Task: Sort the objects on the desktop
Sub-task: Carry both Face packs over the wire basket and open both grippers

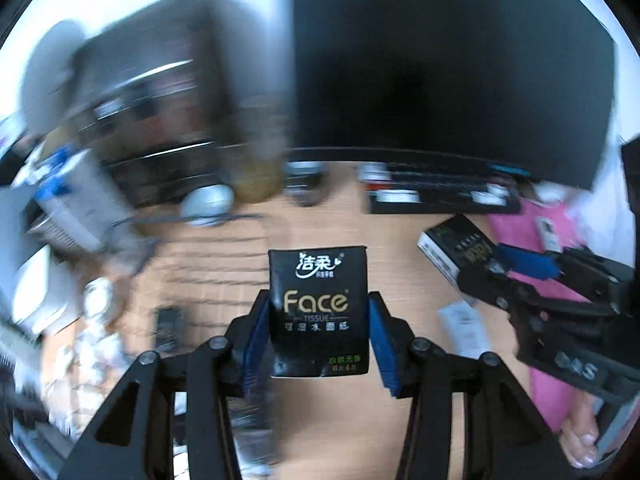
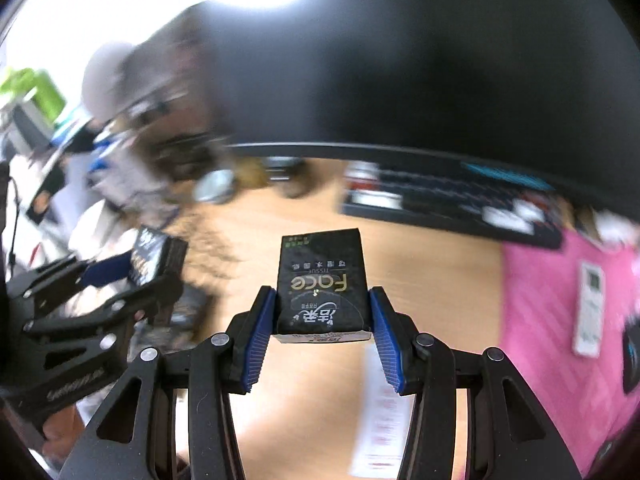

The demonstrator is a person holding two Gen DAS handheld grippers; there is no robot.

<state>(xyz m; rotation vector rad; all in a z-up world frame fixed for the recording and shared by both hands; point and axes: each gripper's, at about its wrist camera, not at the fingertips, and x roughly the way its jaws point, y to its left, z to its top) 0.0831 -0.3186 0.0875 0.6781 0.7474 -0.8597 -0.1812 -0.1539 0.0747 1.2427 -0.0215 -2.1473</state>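
In the left wrist view my left gripper (image 1: pixel 320 297) is shut on a black "Face" tissue pack (image 1: pixel 318 276), upright between the blue pads and lifted off the wooden desk (image 1: pixel 224 264). In the right wrist view my right gripper (image 2: pixel 322 292) is shut on a second black tissue pack (image 2: pixel 320 256), printed side upside down, also held above the desk (image 2: pixel 420 264). Each view catches the other gripper too. The right gripper (image 1: pixel 492 260) with its pack (image 1: pixel 456 244) shows at the right of the left view. The left gripper (image 2: pixel 132 276) with its pack (image 2: pixel 154 254) shows at the left of the right view.
A dark monitor (image 1: pixel 448 60) and a black keyboard (image 1: pixel 440 194) stand at the back. A pink mat (image 2: pixel 560 304) with a white remote-like item (image 2: pixel 590 304) lies at the right. Blurred clutter fills the left side (image 1: pixel 80 208). A paper slip (image 2: pixel 378 412) lies on the desk.
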